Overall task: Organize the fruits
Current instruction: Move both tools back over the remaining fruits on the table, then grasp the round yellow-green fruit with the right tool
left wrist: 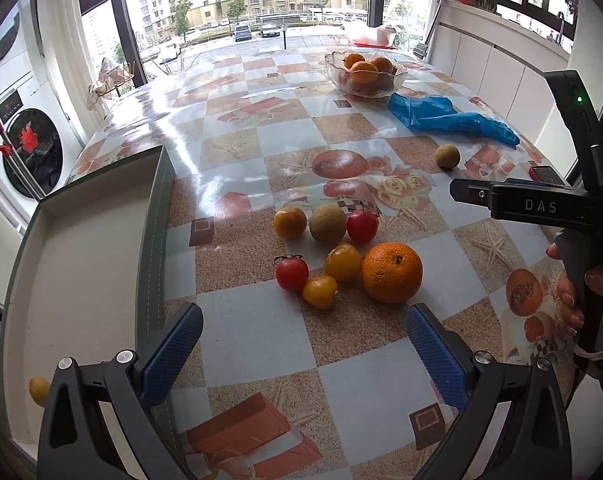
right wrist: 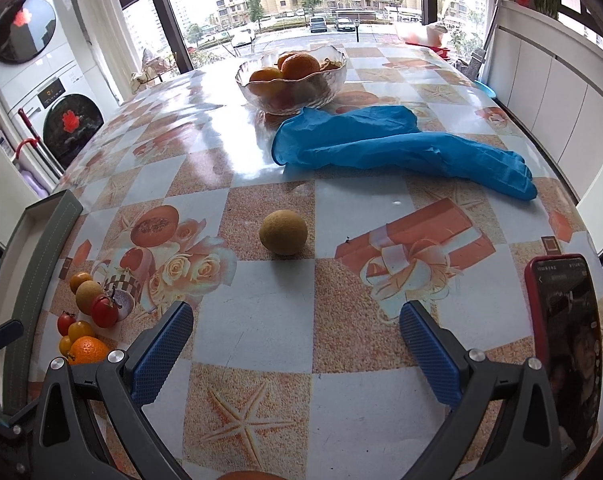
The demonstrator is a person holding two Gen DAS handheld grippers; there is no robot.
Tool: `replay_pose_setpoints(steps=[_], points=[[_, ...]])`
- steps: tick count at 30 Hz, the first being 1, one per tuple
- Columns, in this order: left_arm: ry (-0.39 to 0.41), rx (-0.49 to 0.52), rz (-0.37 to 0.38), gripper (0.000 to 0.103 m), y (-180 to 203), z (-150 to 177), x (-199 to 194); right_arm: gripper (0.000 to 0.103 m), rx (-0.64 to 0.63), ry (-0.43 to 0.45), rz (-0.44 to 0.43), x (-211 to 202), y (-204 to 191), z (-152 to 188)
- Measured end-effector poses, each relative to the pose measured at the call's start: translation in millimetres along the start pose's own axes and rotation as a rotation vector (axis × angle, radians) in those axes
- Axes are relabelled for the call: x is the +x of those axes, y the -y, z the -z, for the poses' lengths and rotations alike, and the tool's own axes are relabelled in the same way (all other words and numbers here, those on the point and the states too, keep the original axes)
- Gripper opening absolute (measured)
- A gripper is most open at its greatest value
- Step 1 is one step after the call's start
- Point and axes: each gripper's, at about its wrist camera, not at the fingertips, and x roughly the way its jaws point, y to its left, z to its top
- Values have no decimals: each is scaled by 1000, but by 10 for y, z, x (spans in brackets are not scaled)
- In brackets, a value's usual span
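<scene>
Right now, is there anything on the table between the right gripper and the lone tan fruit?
No. In the right wrist view, only bare patterned tablecloth lies between the open right gripper and the tan fruit.

Phone (right wrist: 565, 356) screen blurred, edge-cropped

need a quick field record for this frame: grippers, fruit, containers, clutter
left gripper: open, empty, facing the fruit cluster
right gripper: open, empty, facing the lone tan fruit
fruit cluster: orange, two red tomatoes, three yellow tomatoes, one tan fruit
tray: left of the cluster, one yellowish fruit at its near edge
glass bowl: far side, holds oranges
clutter: blue gloves, phone
table: patterned checked cloth
</scene>
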Motion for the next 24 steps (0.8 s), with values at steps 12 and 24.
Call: replay_pose_setpoints(steps=[12,24], points=[[18,-4,22,102,24,-11,-99,87,-92,-6,49,299,-264,-311],[30,90,40,99,435,-178,-36,30,0,34,-64,5,39,-154]])
